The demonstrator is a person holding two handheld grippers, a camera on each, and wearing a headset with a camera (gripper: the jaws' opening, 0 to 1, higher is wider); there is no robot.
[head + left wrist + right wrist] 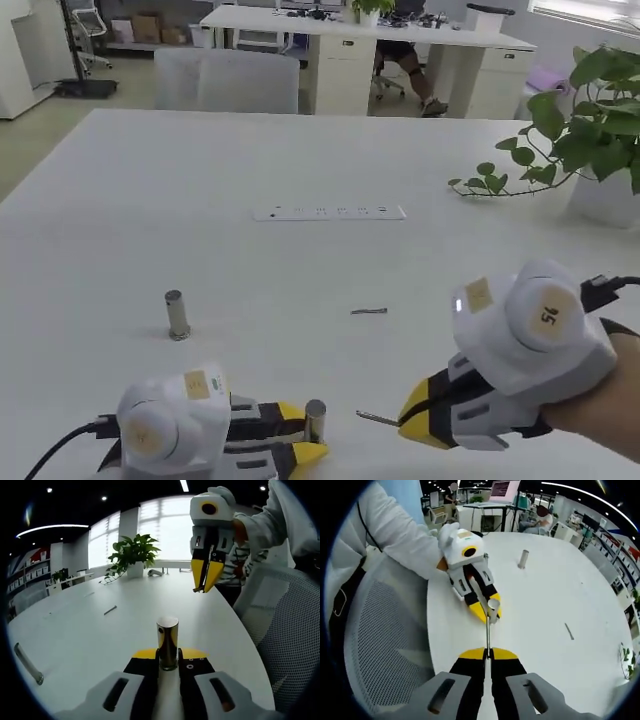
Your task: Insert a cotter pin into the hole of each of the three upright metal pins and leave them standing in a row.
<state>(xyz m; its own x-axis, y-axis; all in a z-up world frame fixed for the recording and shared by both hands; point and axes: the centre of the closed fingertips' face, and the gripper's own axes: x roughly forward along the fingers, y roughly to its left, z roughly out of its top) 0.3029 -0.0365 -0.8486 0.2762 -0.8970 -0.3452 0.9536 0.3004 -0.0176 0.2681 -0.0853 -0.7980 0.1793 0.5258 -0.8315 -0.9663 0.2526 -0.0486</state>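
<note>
a wide white tabletop (300, 160) is stretching out across an open office. a flat white power strip (330, 212) is lying at its centre, a leafy green potted plant (590, 130) is sitting at 2 o'clock, and a grey chair (228, 80) is waiting at the far edge, at 11 o'clock. more white desks are standing behind.

down at 7 o'clock the left gripper (303, 433) is clamping a short shiny metal pin (315, 420), which is standing upright with its long axis vertical. at 5 o'clock the right gripper (405, 420) is pinching a thin wire cotter pin (376, 417) tight between its jaws. that cotter pin is lying level, its long axis running 3 to 9 o'clock. its free end is pointing at 9 o'clock, straight at the clamped pin, with a small gap showing.

a second metal pin (178, 314) is standing upright alone at 9 o'clock on the tabletop, well apart. a loose cotter pin (369, 311) is lying flat near the middle, its axis also running 3 to 9 o'clock.
</note>
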